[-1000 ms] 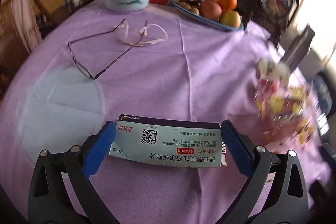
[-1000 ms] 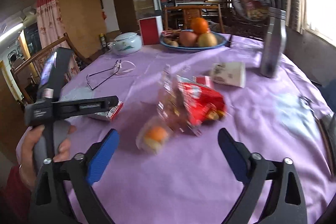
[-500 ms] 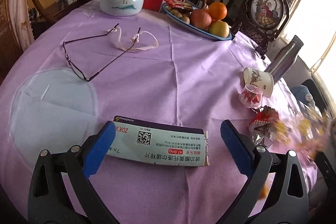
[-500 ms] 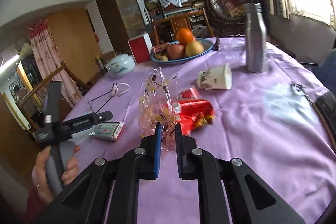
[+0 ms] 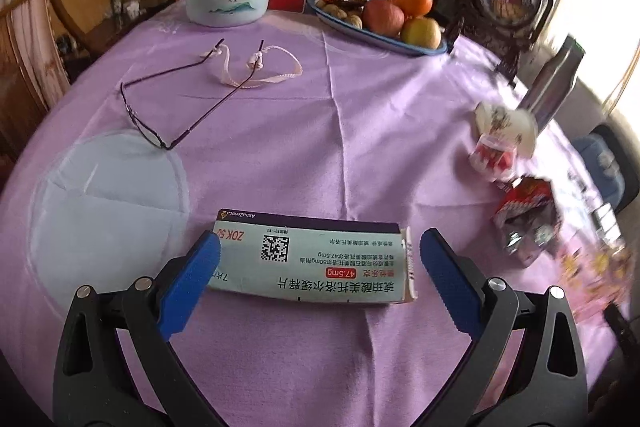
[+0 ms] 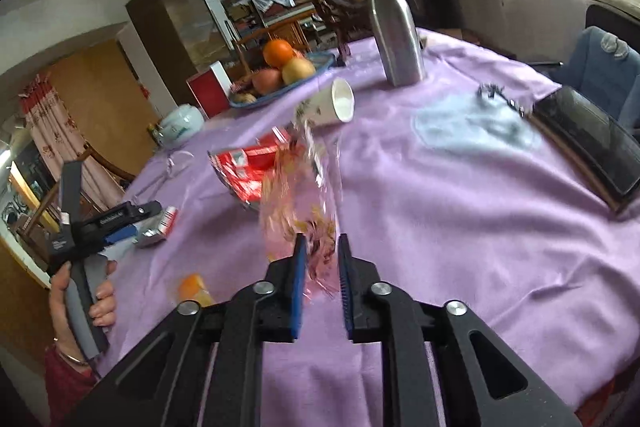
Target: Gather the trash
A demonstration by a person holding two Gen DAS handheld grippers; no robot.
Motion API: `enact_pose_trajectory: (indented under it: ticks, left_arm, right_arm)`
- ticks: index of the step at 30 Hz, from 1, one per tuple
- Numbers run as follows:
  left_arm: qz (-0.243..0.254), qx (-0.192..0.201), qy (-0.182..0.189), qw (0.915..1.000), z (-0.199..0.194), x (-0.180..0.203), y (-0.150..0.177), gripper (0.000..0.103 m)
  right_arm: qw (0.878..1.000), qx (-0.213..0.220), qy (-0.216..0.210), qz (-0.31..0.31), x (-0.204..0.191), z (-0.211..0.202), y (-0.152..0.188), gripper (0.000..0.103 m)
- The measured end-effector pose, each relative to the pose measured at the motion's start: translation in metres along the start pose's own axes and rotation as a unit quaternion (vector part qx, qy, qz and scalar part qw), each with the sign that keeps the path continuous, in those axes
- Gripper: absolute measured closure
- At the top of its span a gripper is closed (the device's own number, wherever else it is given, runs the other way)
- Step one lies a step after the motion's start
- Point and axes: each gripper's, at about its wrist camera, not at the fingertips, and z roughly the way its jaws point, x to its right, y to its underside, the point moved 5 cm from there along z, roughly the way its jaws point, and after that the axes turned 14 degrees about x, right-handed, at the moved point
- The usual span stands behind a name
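Wrapper point(image 6: 308, 211) (clear, crinkled) hangs pinched in the right tool point(image 6: 321, 251); left tool point(image 5: 320, 255) gapes around the medicine box point(image 5: 312, 259).

The medicine box point(image 5: 312, 259) lying on the surface reads upside down in the left wrist view: "AstraZeneca" along its purple edge; "ZOK 50" in red; "47.5mg" on a red label; a QR code; rows of Chinese characters, including 琥珀酸美托洛尔缓释片.
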Motion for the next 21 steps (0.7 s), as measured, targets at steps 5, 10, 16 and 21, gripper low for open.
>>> enact_pose_trajectory:
  ticks: [5,10,16,21]
  left_arm:
    - [0.054,-0.011,-0.016,0.9983,0.006,0.013,0.005,0.006]
    - [0.078,-0.016,0.012,0.9968,0.006,0.026,0.009,0.006]
    - [0.141,-0.021,0.109,0.9838,-0.007,0.071,0.023,0.006]
    - [0.14,0.008,0.12,0.9829,-0.018,0.076,0.018,0.006]
  right_arm:
    - [1.0,0.009,0.013,-0.001,0.004,-0.003,0.001,0.055]
    - [1.0,0.013,0.025,0.008,0.018,-0.009,0.005,0.047]
    - [1.0,0.008,-0.001,-0.001,0.01,-0.021,0.013,0.046]
    - [0.996,-0.026,-0.075,-0.04,-0.041,-0.01,0.031,0.039]
